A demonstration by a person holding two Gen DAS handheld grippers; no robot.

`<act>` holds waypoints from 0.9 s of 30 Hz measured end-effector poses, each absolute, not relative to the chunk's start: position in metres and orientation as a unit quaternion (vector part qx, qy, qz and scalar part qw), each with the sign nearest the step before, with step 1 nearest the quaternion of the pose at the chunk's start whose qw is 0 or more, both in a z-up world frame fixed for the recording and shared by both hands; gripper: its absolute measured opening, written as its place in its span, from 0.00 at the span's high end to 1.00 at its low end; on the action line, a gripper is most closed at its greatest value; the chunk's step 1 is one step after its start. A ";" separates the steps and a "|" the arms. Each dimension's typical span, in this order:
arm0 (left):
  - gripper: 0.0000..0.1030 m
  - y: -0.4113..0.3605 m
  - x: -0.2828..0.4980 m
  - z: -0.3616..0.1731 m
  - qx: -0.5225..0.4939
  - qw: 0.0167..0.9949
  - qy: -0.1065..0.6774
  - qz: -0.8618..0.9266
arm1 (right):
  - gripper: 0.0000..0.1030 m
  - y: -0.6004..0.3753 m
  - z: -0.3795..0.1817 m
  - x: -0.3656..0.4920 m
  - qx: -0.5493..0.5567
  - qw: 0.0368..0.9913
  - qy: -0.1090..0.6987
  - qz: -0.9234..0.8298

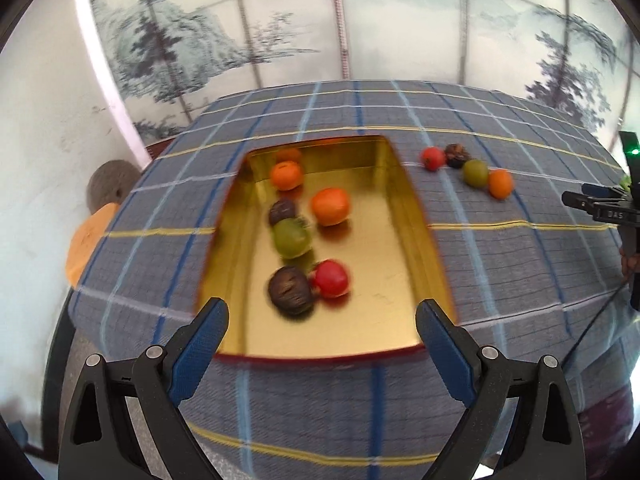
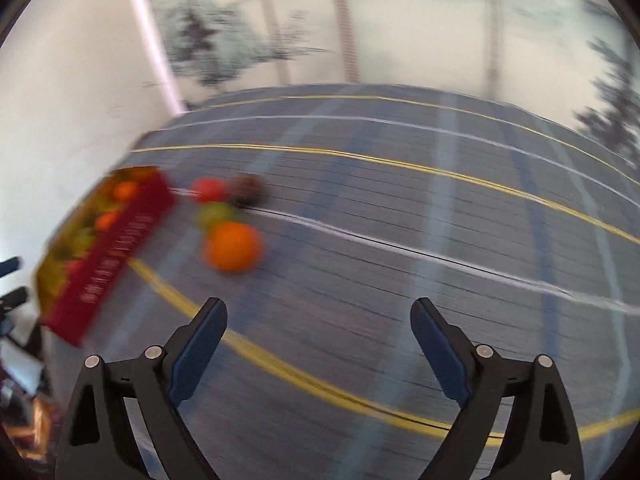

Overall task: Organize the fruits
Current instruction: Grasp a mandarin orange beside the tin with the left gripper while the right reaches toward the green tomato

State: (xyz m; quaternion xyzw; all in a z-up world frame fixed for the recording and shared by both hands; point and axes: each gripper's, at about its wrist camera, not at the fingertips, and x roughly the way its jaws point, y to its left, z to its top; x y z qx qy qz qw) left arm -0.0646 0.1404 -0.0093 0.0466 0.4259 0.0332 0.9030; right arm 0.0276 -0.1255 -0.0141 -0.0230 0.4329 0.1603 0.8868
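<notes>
A gold-lined tin box (image 1: 416, 216) with red sides lies on the plaid tablecloth and holds several fruits: two oranges (image 1: 330, 207), two dark fruits (image 1: 290, 290), a green one (image 1: 292, 237) and a red one (image 1: 330, 278). Right of the box a red fruit (image 1: 432, 158), a dark fruit (image 1: 457, 155), a green fruit (image 1: 475, 173) and an orange (image 1: 500, 184) lie in a row. My left gripper (image 1: 322, 316) is open and empty over the box's near end. My right gripper (image 2: 318, 316) is open and empty, near the loose orange (image 2: 233, 246); the box (image 2: 116, 248) is at its left.
The blue plaid tablecloth (image 1: 500, 280) covers the table, whose far edge meets a painted screen wall (image 1: 280, 32). An orange stool (image 1: 86, 240) stands off the table's left side. The right gripper's body (image 1: 608, 204) shows at the right edge of the left wrist view.
</notes>
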 end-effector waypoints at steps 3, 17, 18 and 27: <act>0.08 0.118 -0.053 -0.006 0.063 0.900 0.430 0.003 | 0.00 -0.150 -0.020 0.033 -0.050 0.889 0.442 0.107; 0.08 0.015 0.041 0.000 0.016 0.882 0.449 -0.143 | 0.00 -0.189 -0.036 0.040 -0.061 0.872 0.474 0.107; 0.08 0.006 0.049 -0.003 0.008 0.876 0.458 -0.153 | 0.00 -0.190 -0.036 0.039 -0.063 0.871 0.474 0.113; 0.27 -0.026 0.105 -0.041 -0.071 0.849 0.518 -0.075 | 0.00 -0.189 -0.036 0.037 -0.065 0.870 0.473 0.120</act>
